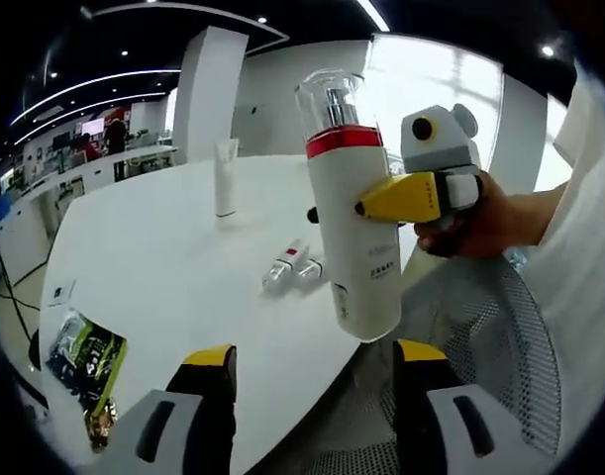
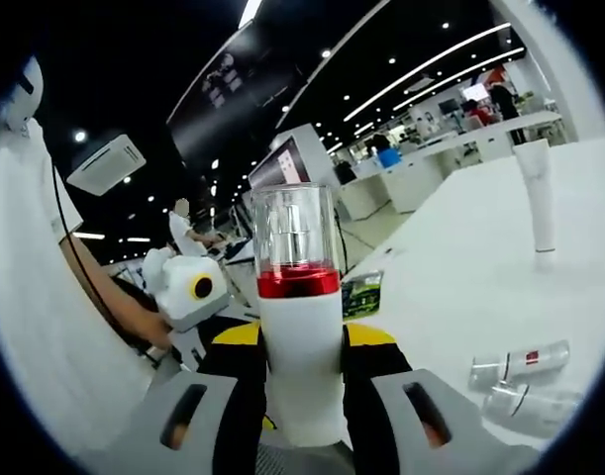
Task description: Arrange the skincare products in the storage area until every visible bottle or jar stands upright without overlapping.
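Observation:
My right gripper [image 1: 386,203] comes in from the right, shut on a white pump bottle [image 1: 353,228] with a red band and a clear cap. It holds the bottle upright in the air over the near edge of the white table [image 1: 153,247]. In the right gripper view the same bottle [image 2: 300,336] stands between the yellow jaws of my right gripper [image 2: 302,346]. A white tube [image 1: 226,178] [image 2: 537,193] stands upright on the table. Two small silver bottles [image 1: 285,262] [image 2: 520,364] lie on their sides close together. My left gripper [image 1: 317,356] is open below the held bottle, with nothing in it.
A green and black packet [image 1: 84,366] [image 2: 361,294] lies near the table's edge. A grey mesh chair [image 1: 480,327] sits under the held bottle, beside the table. A person's hand [image 1: 480,223] holds the right gripper. Desks and people stand far behind.

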Demonstrator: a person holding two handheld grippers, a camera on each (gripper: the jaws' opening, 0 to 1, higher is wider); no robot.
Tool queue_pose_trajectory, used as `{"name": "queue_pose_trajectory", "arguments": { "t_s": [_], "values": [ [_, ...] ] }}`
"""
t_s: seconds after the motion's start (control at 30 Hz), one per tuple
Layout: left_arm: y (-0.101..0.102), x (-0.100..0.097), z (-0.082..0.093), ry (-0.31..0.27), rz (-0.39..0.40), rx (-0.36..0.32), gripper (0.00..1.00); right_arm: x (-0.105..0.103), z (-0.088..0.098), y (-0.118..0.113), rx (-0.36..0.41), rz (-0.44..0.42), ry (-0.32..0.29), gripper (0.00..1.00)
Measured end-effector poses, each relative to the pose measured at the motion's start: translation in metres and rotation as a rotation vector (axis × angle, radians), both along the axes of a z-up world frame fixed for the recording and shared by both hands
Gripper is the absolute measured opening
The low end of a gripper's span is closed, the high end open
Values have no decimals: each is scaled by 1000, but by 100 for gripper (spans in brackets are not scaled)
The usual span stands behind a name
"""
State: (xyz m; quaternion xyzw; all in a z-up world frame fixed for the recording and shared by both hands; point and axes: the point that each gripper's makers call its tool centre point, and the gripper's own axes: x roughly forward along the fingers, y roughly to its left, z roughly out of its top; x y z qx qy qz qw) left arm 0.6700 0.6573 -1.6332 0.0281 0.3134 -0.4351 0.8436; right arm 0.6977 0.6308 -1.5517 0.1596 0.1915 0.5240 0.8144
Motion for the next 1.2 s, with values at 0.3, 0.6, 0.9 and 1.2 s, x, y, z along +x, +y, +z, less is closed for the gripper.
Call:
{"name": "queue_pose_trajectory", "arguments": {
  "t_s": [0.3, 0.6, 0.9, 1.2],
  "values": [
    [-6, -5, 29, 67, -15, -146, 64, 2, 2, -7, -24, -36, -25, 26],
    [-25, 0, 50, 156, 56, -315, 71, 4, 5, -8, -2, -47, -28, 26],
    [-39, -11, 48, 121, -11, -311, 66, -4, 12, 0, 20, 12, -49, 26],
    [-37, -17, 59, 154, -48, -396, 65, -26, 17, 16, 66, 137, -24, 27]
  ]
}}
